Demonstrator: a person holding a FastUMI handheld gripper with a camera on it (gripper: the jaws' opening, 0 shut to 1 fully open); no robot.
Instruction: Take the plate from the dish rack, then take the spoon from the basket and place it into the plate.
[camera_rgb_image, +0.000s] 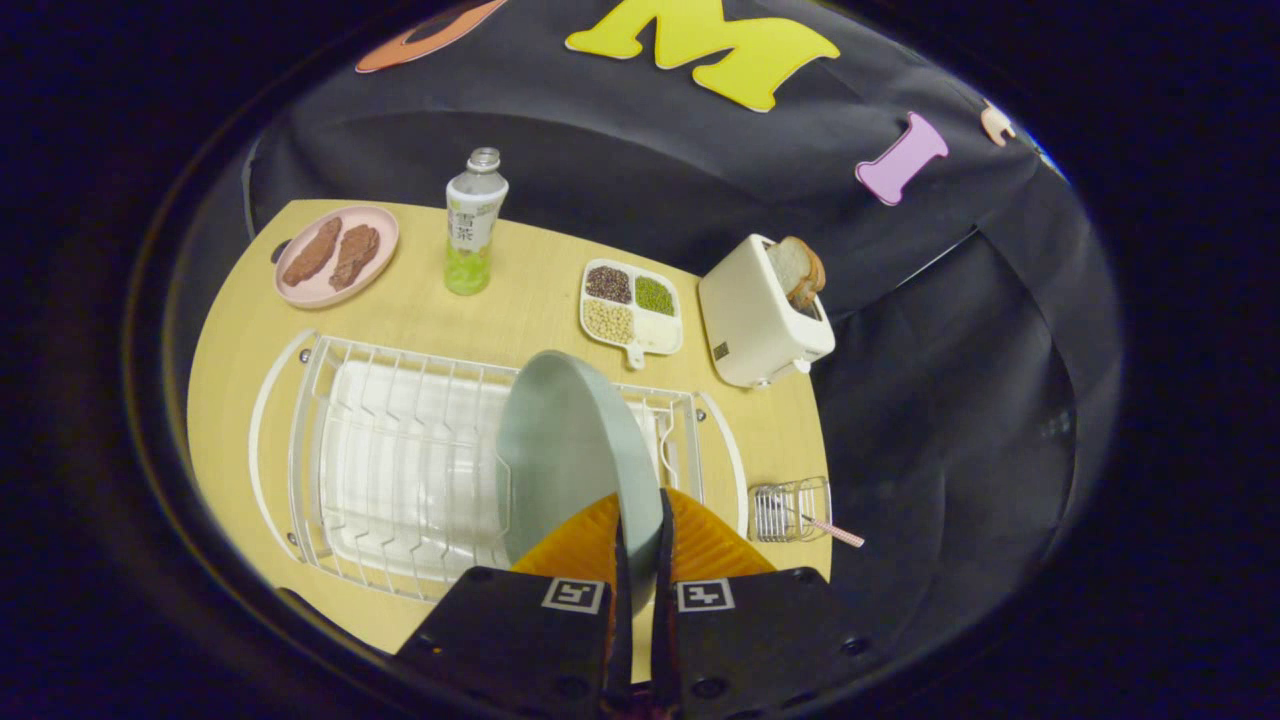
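A pale blue-grey plate (565, 450) stands on edge between my orange fingers (700, 545), above the right part of the white wire dish rack (400, 470). My gripper (640, 530) is shut on the plate's near rim, one finger on each face. To the right of the rack, near the table's edge, sits a small wire basket (790, 508). The spoon (832, 530) lies in it, and its pink checked handle sticks out to the right past the table edge.
Beyond the rack stand a pink plate with two brown meat pieces (338, 256), a clear bottle of green drink (472, 225), a white divided dish of beans (632, 306) and a white toaster with bread (765, 310). The wooden table (400, 310) ends just right of the basket.
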